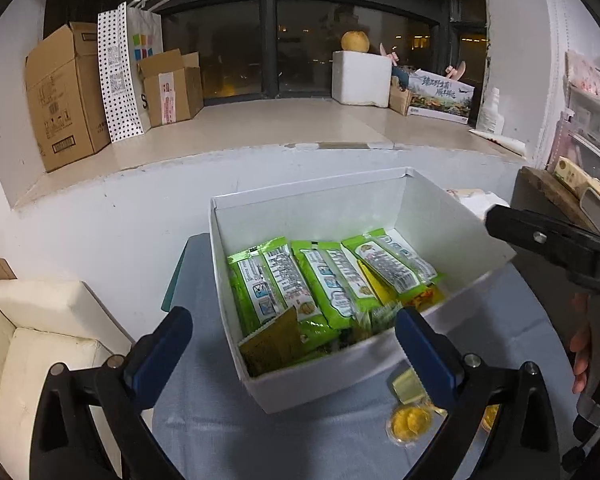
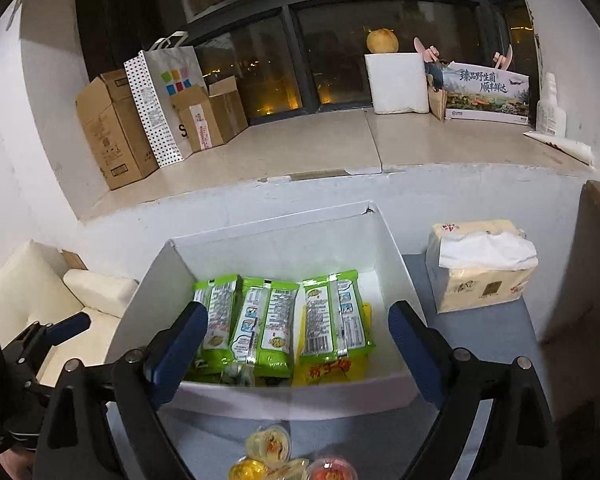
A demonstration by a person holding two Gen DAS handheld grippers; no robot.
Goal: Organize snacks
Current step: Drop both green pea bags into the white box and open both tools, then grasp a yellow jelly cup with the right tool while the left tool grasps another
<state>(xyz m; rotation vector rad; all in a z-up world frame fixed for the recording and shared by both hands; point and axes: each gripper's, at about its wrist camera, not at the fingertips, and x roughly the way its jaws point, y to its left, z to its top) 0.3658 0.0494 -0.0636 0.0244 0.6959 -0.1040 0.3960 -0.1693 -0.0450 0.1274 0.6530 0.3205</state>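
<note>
White carton (image 2: 260,398) is your landmark; it sits on the blue-grey cloth (image 1: 236,432), just ahead of both grippers; your left gripper (image 1: 294,350) and right gripper (image 2: 296,344) each stand with jaws wide apart, nothing between the pads. Green snack packets (image 2: 266,330) lie flat inside the carton, three counted from the right wrist, printed backs up; jelly cups (image 2: 269,446), about four, rest just before its near wall; one tissue pack (image 2: 480,268) stands beside its right wall.
</note>
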